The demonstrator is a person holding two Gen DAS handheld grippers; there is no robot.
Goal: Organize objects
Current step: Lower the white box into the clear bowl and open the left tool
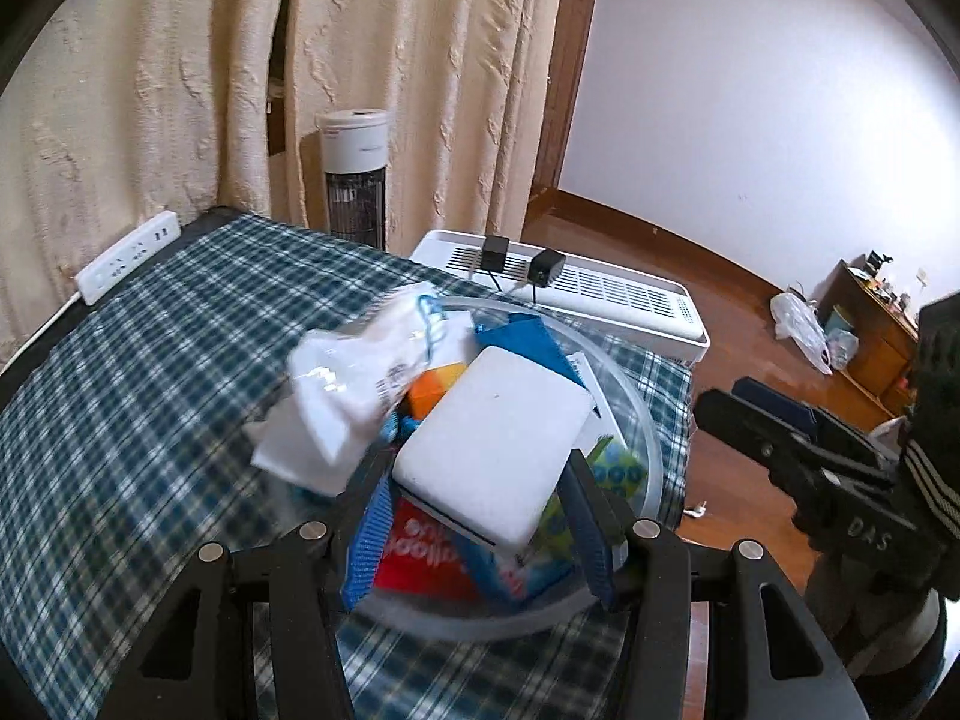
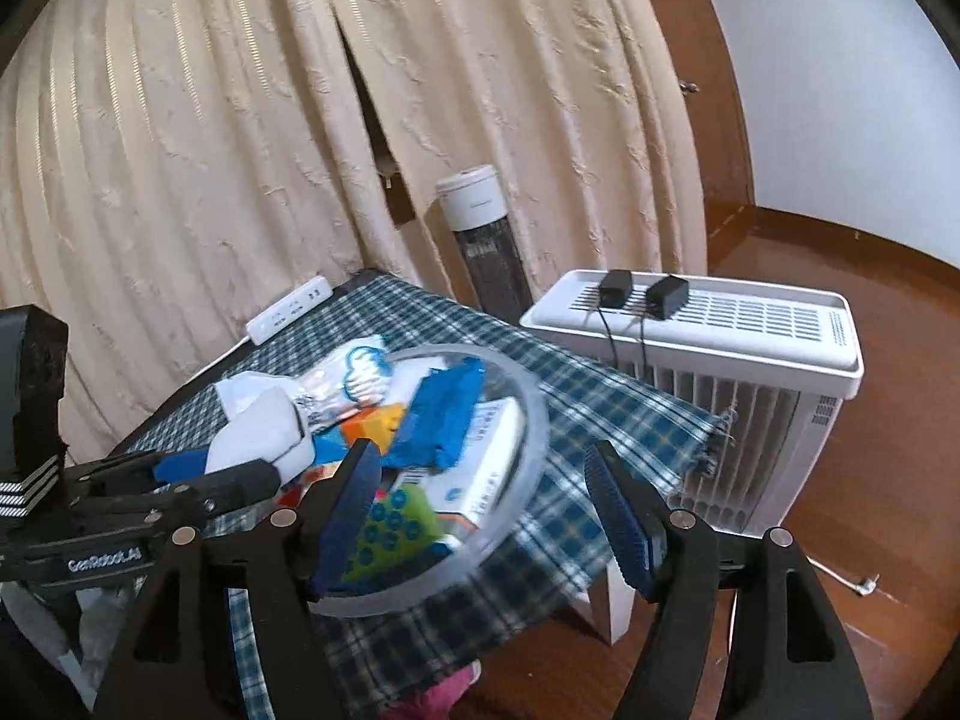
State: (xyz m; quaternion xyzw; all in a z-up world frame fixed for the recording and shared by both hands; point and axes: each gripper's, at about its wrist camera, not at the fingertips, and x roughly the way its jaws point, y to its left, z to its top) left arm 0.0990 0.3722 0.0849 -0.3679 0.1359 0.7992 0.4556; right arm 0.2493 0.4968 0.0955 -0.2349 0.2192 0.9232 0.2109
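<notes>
Starting at your left: the left gripper (image 1: 480, 516) sits low over the near rim of the clear bowl (image 1: 651, 438), which rests on the checked cloth (image 1: 150, 390). Its jaws straddle the white block (image 1: 498, 450), the top item of the pile. Whether the pads actually press on the block's sides you cannot tell from this angle; the left one is partly hidden behind a blue wrapper. The block's long axis runs away from you, tilted toward the far right, roughly in line with the fingers, so the jaws span its short width. A crumpled white bag (image 1: 342, 384) hangs over the bowl's left edge.

Moving right, the right gripper (image 2: 486, 516) hovers off the bowl's right rim, jaws apart and empty, with only cloth and floor between them. Your left hand is clearly the nearer one to the block; the right stands just beside the bowl.
</notes>
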